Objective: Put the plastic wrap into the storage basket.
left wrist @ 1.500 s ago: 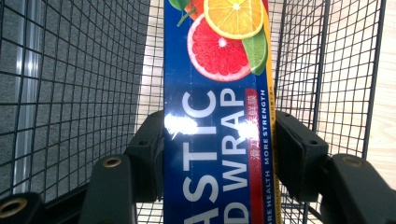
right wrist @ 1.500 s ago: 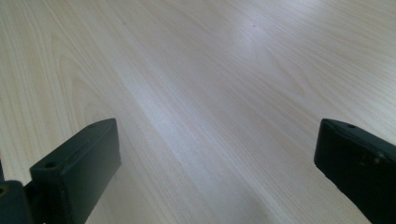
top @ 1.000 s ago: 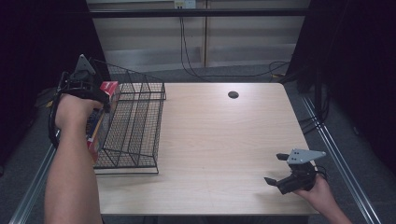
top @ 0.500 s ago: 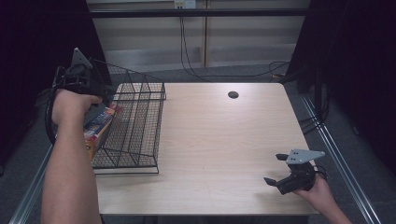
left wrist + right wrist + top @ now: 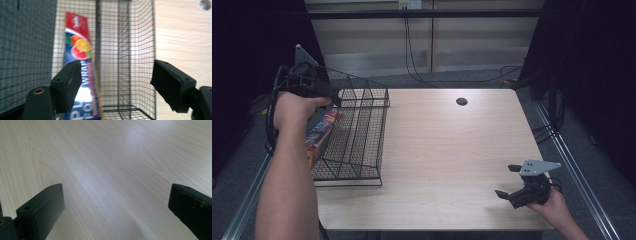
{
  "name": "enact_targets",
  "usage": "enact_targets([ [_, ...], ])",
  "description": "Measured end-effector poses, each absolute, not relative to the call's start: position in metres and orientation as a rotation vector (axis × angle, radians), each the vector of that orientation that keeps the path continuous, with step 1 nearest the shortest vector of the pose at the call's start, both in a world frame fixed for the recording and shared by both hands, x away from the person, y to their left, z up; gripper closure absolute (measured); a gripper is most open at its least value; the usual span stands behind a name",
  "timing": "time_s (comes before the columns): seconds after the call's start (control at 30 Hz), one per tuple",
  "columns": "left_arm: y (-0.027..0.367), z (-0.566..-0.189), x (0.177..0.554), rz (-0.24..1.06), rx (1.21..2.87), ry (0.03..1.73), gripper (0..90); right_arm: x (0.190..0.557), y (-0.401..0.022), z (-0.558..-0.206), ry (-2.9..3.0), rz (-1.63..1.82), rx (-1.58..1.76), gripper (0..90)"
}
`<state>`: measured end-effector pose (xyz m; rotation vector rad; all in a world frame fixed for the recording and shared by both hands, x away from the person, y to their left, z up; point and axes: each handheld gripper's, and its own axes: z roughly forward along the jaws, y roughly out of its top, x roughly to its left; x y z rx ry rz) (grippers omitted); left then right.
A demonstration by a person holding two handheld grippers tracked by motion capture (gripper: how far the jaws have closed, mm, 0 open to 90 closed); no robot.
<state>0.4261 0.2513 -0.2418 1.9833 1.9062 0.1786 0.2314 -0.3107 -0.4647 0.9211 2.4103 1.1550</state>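
Observation:
A black wire basket (image 5: 362, 93) stands at the table's left edge. A long box of food wrap (image 5: 320, 133), red and blue with fruit printed on it, lies lengthwise along its left side. In the left gripper view the box (image 5: 80, 50) shows behind the mesh of the basket (image 5: 130, 50), just beyond the jaws. My left gripper (image 5: 331, 100) hovers over the basket's far left corner, open with nothing between its jaws (image 5: 116, 75). My right gripper (image 5: 506, 181) rests low near the table's front right corner, open (image 5: 116, 195) over bare wood.
The light wooden table (image 5: 452, 150) has a dark cable hole (image 5: 461, 101) at its far middle. A metal rail (image 5: 572, 165) runs along the right side. Grey floor lies left of the basket.
The box was up at my left gripper beside the basket, then tipped down. Now it lies along the basket's left side and the left gripper is open above it. The right gripper stayed put.

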Motion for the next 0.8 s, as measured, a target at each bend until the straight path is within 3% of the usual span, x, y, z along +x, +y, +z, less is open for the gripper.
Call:
enact_targets([
  [0.17,0.237,-0.24,0.426,0.164,1.993,1.826,18.9,0.232,-0.311,-0.464,2.408,1.157,0.93,0.2],
  [0.8,0.203,-0.248,0.418,0.136,2.015,1.665,13.9,0.231,-0.311,-0.464,2.41,1.159,0.923,0.3],
])
